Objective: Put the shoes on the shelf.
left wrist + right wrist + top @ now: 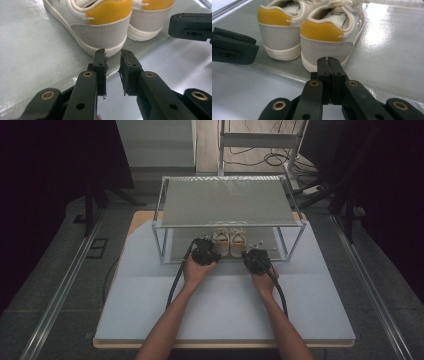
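Left claw (113,57) slightly apart, empty, just behind left shoe (100,32); right claw (328,61) together behind right shoe (327,37).

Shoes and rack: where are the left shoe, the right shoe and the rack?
left shoe (100,32), left gripper view, grey heel.
right shoe (327,50), right gripper view, grey heel.
rack (227,202), high view, top shelf.

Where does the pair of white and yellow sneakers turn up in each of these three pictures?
High view: the sneakers sit at the centre, on the lower shelf of the metal rack, heels toward the person.
Left gripper view: top centre, just beyond the jaws.
Right gripper view: upper centre, both heels showing.
Shared landmark: the yellow heel patches, and the shelf's shiny grey sheet beneath.
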Demonstrator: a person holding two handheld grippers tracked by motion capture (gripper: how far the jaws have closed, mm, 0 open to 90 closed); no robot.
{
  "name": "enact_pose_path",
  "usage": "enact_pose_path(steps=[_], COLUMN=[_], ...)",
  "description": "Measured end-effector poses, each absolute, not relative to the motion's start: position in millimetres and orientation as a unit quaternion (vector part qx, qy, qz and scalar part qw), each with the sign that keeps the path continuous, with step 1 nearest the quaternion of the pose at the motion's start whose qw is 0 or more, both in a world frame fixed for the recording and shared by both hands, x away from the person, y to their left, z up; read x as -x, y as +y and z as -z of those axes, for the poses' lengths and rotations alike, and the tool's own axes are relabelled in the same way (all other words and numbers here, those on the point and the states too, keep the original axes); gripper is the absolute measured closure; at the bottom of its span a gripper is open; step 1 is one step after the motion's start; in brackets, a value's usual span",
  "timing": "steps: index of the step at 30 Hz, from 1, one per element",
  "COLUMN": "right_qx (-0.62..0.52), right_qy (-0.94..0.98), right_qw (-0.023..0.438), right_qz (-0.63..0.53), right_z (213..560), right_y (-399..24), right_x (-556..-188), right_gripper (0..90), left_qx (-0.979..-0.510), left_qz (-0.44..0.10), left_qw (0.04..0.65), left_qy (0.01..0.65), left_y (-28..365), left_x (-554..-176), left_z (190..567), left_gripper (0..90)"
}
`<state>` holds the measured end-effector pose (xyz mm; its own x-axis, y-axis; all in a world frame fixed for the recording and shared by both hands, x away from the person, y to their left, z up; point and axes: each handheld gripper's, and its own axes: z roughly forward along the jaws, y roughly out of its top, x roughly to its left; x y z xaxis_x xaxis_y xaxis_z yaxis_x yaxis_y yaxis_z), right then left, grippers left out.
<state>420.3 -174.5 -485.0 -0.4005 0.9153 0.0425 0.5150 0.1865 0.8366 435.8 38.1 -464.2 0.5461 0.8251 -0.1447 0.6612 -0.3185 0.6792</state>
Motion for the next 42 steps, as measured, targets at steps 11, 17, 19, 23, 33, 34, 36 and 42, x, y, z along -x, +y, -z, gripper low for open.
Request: enact_pose_path(steps=[11, 17, 19, 23, 33, 34, 36, 42], right_qx=[-0.451, -0.424, -0.418, -0.406, -0.408, -0.408, -0.411, -0.422], right_qy=[0.739, 0.753, 0.756, 0.761, 0.764, 0.765, 0.765, 0.765], right_qw=[0.252, 0.246, 0.242, 0.237, 0.219, 0.218, 0.218, 0.223], right_qz=[-0.432, -0.439, -0.443, -0.448, -0.450, -0.448, -0.446, -0.433], right_z=[472, 468, 468, 469, 479, 480, 483, 488], right_y=[-193, -207, -212, -221, -249, -252, -258, -282], right_x=[-386, -361, -354, -340, -315, -313, -308, -295], right_gripper=[88.3, 88.2, 87.7, 87.5, 86.1, 86.2, 85.6, 79.7], left_qx=[-0.794, -0.796, -0.798, -0.795, -0.784, -0.784, -0.784, -0.780], left_qz=[-0.120, -0.120, -0.122, -0.118, -0.122, -0.122, -0.123, -0.126], left_qw=[0.381, 0.384, 0.383, 0.387, 0.397, 0.397, 0.394, 0.382], left_qy=[0.459, 0.452, 0.450, 0.452, 0.461, 0.462, 0.464, 0.479], left_y=[61, 75, 80, 91, 123, 126, 133, 153], left_x=[-388, -366, -360, -348, -322, -319, -315, -304], left_z=[453, 453, 454, 458, 463, 465, 467, 475], left_gripper=[75.0, 74.5, 74.5, 74.6, 74.4, 74.4, 74.1, 71.7])
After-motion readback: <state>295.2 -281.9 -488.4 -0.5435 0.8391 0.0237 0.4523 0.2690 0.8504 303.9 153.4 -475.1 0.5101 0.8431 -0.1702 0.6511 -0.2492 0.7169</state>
